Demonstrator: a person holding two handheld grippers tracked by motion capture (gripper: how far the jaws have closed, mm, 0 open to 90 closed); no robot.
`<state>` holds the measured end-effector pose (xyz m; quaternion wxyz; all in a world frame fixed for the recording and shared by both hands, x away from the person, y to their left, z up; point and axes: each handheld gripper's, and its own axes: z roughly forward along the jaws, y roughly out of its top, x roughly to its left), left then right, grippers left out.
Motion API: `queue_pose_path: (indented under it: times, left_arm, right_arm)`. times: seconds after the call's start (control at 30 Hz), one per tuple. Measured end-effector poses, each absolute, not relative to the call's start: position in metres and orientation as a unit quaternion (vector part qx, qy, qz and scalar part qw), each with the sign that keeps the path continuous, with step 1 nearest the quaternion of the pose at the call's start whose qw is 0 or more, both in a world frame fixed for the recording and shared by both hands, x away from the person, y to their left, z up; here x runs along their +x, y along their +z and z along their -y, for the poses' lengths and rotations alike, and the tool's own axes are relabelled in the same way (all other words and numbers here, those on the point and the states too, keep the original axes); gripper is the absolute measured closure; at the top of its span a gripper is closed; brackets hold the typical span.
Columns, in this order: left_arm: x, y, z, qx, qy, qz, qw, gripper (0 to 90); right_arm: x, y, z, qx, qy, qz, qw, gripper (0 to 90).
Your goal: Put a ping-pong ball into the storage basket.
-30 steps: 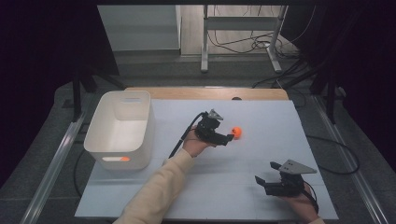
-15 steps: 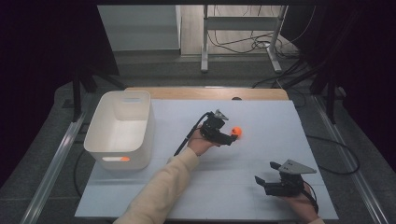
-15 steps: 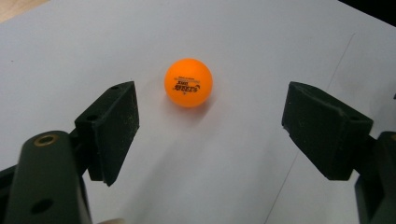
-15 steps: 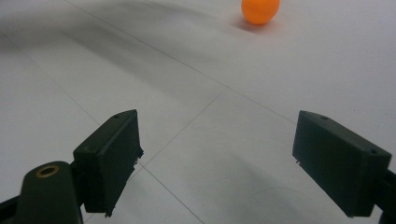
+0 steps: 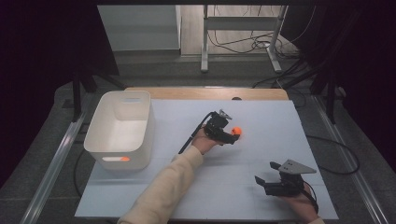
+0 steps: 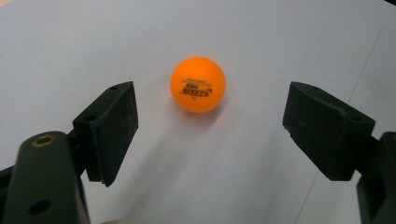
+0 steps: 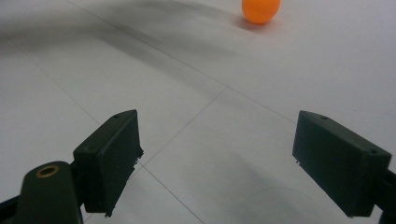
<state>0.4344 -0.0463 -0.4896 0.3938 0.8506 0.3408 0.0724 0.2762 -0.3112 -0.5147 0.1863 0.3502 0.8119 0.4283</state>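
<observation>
Orange ball [image 6: 197,84] sits on our white bench [image 5: 261,158], and our left gripper [image 5: 232,136], wide open and empty, has moved closer toward 12 o'clock, so we can probably grab it soon.

**Around the Table**

A big white sheet [image 5: 261,116] covers the table. A strip of brown wood [image 5: 187,93] peeks out along its far edge. A white tub [image 5: 150,121] sits on the left part of the sheet, and it has a small orange mark [image 5: 124,159] on its near side. Behind the table stands a grey metal frame [image 5: 204,42], with a tangle of wires [image 5: 243,44] on the floor beside it. Black curtains [image 5: 46,46] hang on both sides. A metal rail [image 5: 56,158] runs along the floor to the left.
</observation>
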Motion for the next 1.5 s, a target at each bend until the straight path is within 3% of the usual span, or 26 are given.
queue_pose_path:
  times: [1.5]
  left_arm:
    - [0.476,-0.518,0.077,0.856,0.067,-0.373,0.352,18.3]
  right_arm:
    - [0.276,-0.515,0.311,0.35,0.425,-0.814,0.186,15.6]
